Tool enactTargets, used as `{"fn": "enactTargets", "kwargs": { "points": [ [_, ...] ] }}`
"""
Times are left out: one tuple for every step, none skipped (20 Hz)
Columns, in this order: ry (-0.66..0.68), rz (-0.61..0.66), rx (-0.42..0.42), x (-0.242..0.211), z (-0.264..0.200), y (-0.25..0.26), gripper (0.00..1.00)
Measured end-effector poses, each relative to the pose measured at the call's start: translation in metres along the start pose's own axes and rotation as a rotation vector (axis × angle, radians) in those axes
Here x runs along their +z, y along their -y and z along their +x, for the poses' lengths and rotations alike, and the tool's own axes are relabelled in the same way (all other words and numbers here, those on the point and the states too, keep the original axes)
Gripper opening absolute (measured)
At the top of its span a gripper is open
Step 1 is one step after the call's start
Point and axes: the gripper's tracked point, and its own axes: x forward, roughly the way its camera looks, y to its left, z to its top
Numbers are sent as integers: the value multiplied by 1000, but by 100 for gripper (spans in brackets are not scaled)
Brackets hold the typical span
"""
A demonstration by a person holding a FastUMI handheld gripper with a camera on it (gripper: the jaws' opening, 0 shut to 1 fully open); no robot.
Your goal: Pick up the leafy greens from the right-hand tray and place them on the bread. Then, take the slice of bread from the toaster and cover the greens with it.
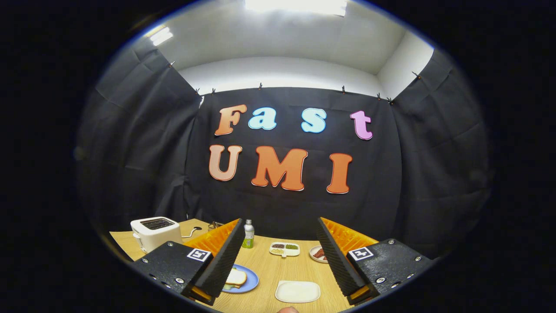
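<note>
While the view looks forward along 2 fingers over a wooden table, these are the parts of the scene.

Gripper: the gripper (278, 256) is held above the near edge of the table, its 2 black ridged fingers (226, 256) spread wide apart with nothing between them; orange backing shows behind each finger.
Table: a light wooden table (271, 269) runs ahead of the fingers to the black cloth wall.
Bread: 1 slice of bread (236, 277) lies on a blue plate (251, 283), just beside the left finger and partly hidden by it.
Right-hand tray: a pale rounded tray (298, 291) sits low between the fingers, nearer the right one; it looks plain white, and I cannot tell whether any greens lie on it.
Toaster: a white toaster (155, 232) stands beyond the left finger, with 2 dark slots on top; I cannot tell whether bread is inside. A cable trails from it across the table.
Bottle: a small bottle (248, 234) with a green label stands upright just beyond the left fingertip.
Divided dish: a white dish (284, 249) with 3 small compartments of dark, green and pale bits lies beyond the gap between the fingers.
Small plate: a white plate (316, 253) holding something reddish touches the right finger's outline and is partly hidden by it.
</note>
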Motion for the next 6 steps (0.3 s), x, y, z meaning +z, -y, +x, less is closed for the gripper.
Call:
{"fn": "enactTargets", "kwargs": {
  "points": [
    [5, -2, -5, 2, 0, 1, 99],
    [7, -2, -3, 1, -1, 0, 99],
    [5, -1, 1, -1, -1, -2, 99],
    [1, 2, 8, -2, -2, -4, 99],
    [-1, 2, 12, -1, -1, -5, 99],
    [-1, -3, 10, 0, 0, -3, 99]
  ]
}}
